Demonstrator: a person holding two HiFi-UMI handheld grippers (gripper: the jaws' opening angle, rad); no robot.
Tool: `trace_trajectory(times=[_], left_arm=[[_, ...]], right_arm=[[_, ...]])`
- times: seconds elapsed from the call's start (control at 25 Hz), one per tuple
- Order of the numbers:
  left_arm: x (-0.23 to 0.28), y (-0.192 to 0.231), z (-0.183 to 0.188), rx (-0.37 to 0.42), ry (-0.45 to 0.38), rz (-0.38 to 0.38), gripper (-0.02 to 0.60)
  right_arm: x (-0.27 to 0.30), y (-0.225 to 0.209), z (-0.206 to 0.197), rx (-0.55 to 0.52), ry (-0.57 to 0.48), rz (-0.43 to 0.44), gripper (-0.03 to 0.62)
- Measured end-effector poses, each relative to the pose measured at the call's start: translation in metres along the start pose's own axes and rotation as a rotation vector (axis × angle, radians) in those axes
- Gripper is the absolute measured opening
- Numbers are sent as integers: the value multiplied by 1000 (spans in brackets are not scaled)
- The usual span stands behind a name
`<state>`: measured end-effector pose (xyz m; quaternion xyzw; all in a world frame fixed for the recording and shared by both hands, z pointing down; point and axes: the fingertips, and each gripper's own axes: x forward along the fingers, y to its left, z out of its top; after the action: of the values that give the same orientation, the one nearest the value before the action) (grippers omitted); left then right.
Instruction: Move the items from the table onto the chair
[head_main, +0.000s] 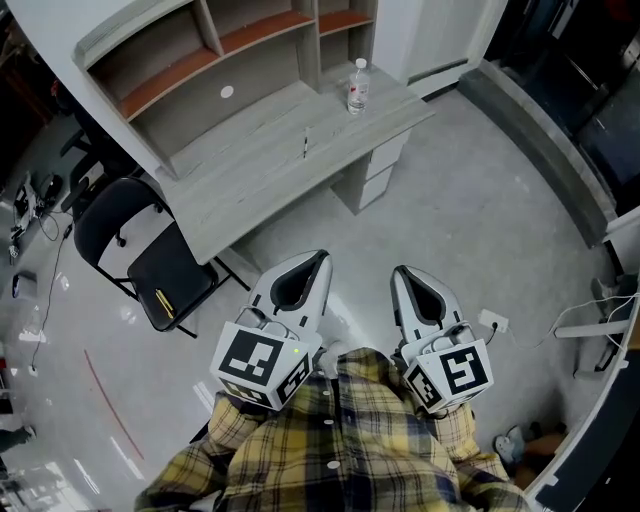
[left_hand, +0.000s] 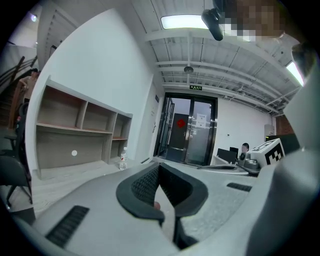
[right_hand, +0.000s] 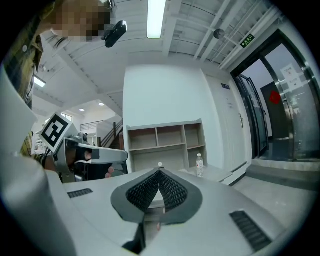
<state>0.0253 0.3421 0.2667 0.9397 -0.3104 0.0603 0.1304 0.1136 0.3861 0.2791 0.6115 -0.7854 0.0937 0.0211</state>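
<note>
Bottle (head_main: 357, 86): clear plastic, upright near the far edge of the table (head_main: 270, 150).
Chair (head_main: 160, 265): black, beside the table's corner.
Left gripper (left_hand: 159, 169): ribbed jaws together, empty.
Right gripper (right_hand: 160, 173): likewise.

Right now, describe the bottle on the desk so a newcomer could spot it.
Find the wood desk with the shelf unit along its back. At its right end, beside the shelves, stands the bottle: clear plastic, white cap, reddish label. It is the only upright thing there; the small dark item mid-desk lies flat.
</note>
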Motion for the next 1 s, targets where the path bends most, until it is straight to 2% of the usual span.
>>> trace_trajectory(times=[0.24,0.48,0.64,1.0], left_arm=[[19,6,-5,-7,20,12,4],[58,39,-1,-10,36,6,4],[102,73,12,-13,34,0,4],[192,179,61,-8,26,31,3]], right_arm=[[2,-17,-13,30,25,-6,17],[41,-40,-15,42,37,-14,17],[89,-64,-10,40,49,-23,17],[238,-107,34,7,43,33,17]])
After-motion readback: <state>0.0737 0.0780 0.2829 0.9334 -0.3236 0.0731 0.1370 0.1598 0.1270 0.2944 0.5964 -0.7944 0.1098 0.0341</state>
